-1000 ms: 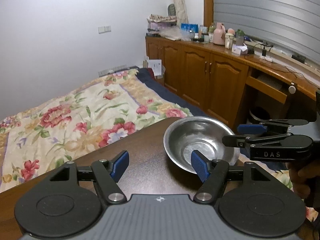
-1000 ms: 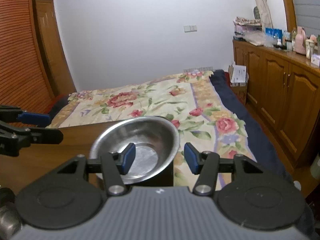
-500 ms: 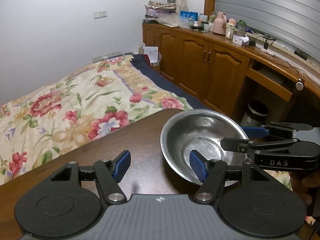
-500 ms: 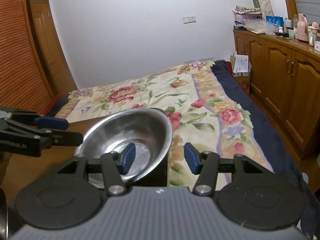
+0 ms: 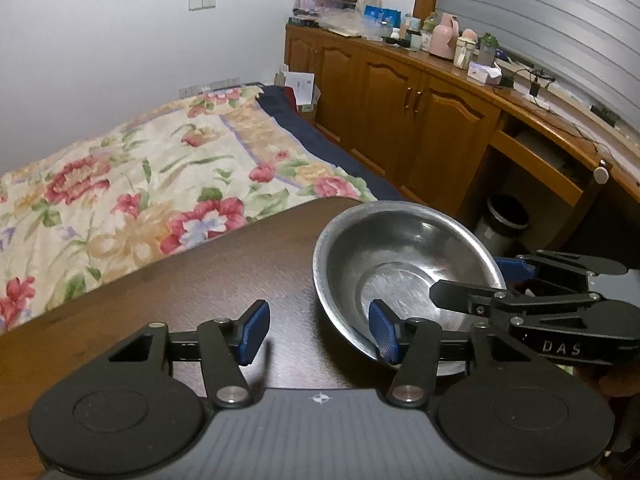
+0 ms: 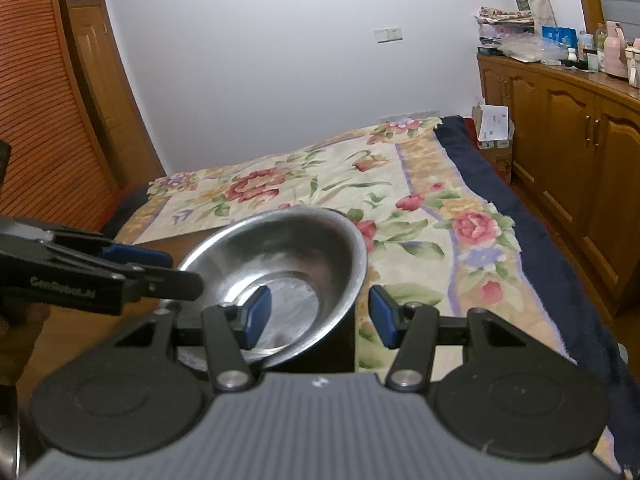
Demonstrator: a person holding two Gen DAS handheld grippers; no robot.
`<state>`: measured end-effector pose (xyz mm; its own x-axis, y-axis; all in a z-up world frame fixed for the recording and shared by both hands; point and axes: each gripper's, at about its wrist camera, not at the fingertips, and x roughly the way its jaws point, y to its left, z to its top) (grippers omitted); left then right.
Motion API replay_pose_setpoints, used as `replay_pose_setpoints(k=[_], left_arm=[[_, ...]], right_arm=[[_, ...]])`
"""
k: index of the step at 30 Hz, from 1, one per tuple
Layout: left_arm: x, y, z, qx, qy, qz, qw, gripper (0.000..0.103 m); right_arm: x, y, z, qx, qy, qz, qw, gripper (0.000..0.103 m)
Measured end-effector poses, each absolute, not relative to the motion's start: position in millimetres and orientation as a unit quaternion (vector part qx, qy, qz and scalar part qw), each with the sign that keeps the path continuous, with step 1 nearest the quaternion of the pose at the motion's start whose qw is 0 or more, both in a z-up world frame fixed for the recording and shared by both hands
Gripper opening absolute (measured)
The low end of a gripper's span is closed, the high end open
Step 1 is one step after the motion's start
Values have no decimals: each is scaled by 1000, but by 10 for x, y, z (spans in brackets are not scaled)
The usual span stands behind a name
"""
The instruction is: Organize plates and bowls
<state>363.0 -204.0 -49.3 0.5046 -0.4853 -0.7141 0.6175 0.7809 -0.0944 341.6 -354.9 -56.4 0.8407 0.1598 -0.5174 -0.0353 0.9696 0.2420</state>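
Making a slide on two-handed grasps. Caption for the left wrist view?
Left gripper, jaws open, straddles the near rim of a steel bowl on a dark wooden table; right gripper straddles its far side.

The bowl is thin metal, its inside brushed and dully shiny with soft glare. The bench at lower left is dark polished wood with fine grain. The fingers carry matt blue ribbed pads on black plastic arms. The bed wears soft flowered cloth; the cabinets at upper right are glossy varnished wood
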Motion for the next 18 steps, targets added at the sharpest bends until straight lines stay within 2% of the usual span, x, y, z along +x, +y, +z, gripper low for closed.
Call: replay_pose_setpoints(k=[7,11,16,18], left_arm=[[3654,-2058,-508,85,388,-321,860,51],[3693,-2075,-529,85,398,-322,855,43],[3727,-2096,-552,91,404,-314,854,42],[3739,-2108,-565,95,409,-314,852,38]], right_arm=[[3424,-3523,-579,114,278,55,952,55],[3427,-3520,-582,118,279,59,951,54],[3422,-3495,-580,121,278,60,951,54],[3422,-3494,-585,121,279,60,951,52]])
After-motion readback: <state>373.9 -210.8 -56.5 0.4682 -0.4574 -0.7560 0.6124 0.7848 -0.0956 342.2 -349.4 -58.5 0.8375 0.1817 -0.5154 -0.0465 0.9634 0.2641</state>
